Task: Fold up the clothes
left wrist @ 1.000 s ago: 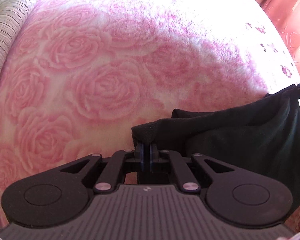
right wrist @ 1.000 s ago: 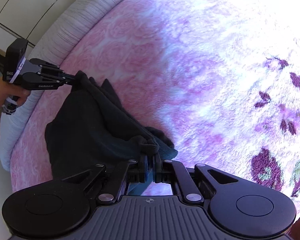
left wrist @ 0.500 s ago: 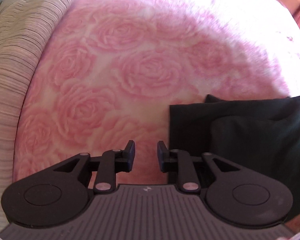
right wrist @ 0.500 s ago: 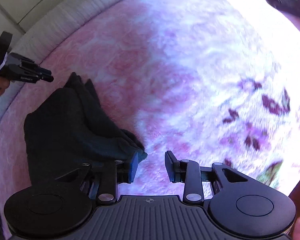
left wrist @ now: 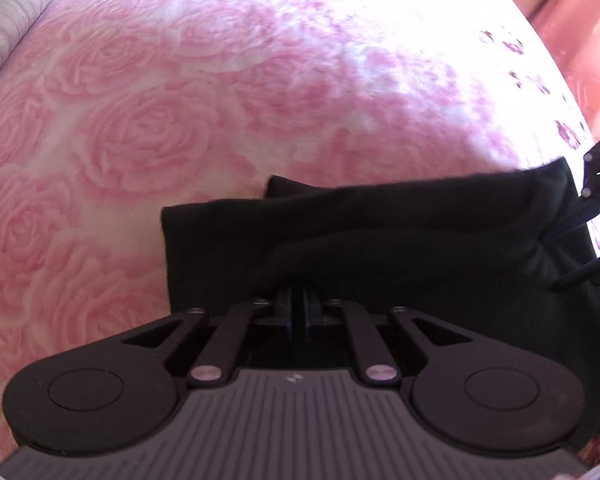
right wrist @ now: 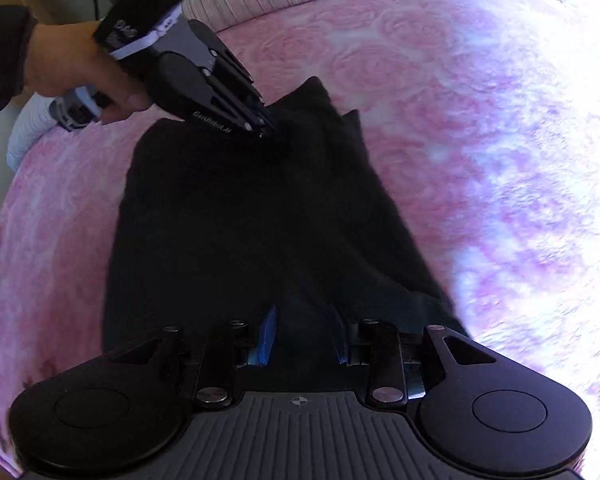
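The black, soft knit garment (left wrist: 380, 240) lies partly folded on the bed's pink rose-patterned fleece blanket (left wrist: 148, 128), toward the near right of the left wrist view; in the right wrist view it stretches away from the camera as a long dark panel (right wrist: 240, 220).

A second ago both tools were clamped on the cloth and held it up. Half a second ago both had let go and the garment lay flat on the blanket. Now the left hand-held gripper (left wrist: 299, 304) has just closed again, and it is clenched on a raised fold at the garment's near edge; the right wrist view shows its tip (right wrist: 260, 130) dug into the far end of the panel, carried by a person's hand (right wrist: 72, 72) in a dark sleeve.

The right hand-held gripper (right wrist: 302, 336) is released: its blue-padded fingers (right wrist: 269, 334) stand apart over the near end of the cloth, with dark fabric showing between them but no visible pinch. Its jaws parted earlier in the second and have not narrowed since.

My reading is that one fold has been laid down and the next is being set up. The left side is already re-gripped, while the right still needs to close on its corner before the cloth can be lifted evenly.
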The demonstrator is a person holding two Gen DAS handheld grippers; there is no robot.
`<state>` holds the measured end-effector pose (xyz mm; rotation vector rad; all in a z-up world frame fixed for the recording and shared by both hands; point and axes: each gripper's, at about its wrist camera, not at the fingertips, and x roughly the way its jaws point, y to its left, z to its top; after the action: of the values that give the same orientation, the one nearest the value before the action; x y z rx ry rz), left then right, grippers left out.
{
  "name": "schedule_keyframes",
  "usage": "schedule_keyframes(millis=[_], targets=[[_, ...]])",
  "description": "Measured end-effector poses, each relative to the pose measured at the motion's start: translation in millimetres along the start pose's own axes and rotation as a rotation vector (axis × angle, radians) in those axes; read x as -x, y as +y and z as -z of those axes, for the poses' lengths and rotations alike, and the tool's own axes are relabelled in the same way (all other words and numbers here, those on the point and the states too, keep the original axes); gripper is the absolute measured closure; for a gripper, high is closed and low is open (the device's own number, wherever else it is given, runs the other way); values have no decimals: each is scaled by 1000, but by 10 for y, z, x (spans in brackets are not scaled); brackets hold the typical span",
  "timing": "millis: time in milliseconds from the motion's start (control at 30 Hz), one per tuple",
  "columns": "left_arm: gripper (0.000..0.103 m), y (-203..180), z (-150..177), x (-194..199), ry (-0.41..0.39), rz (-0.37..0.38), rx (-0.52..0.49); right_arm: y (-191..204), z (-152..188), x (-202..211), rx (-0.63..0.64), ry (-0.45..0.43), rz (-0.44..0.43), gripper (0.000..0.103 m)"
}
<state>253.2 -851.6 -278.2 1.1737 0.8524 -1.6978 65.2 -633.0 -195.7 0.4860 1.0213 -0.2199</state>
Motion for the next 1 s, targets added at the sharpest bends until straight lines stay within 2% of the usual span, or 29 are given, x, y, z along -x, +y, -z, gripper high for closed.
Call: schedule_keyframes(millis=[167,300,367,467,600,667,733,833,933,1000], targets=[[100,88,-38,-18,4,22,-4,-282,105,79,-25,16,84,70],[100,60,-24,163,-2,8,-49,-200,89,258,-17,24,117,70],[99,110,0,305,-15,-31,-57,-57,54,353,17,-4,85,70],[96,180,125,535,-26,-20,-2,161,48,328,73,-18,20,70],[95,67,436,630,4,-36,27,200,186,-6,30,60,-31,70],[93,27,585,504,52,-63,21,123,244,-101,18,64,-30,70],[91,36,661,388,59,-84,-4,97,275,-127,31,74,-22,70],[89,78,587,308,50,-89,-3,199,235,-3,102,80,9,70],[89,39,544,458,23,-125,-28,392,206,162,144,47,-3,70],[89,45,625,680,-6,-127,-8,598,169,208,179,21,-38,70]])
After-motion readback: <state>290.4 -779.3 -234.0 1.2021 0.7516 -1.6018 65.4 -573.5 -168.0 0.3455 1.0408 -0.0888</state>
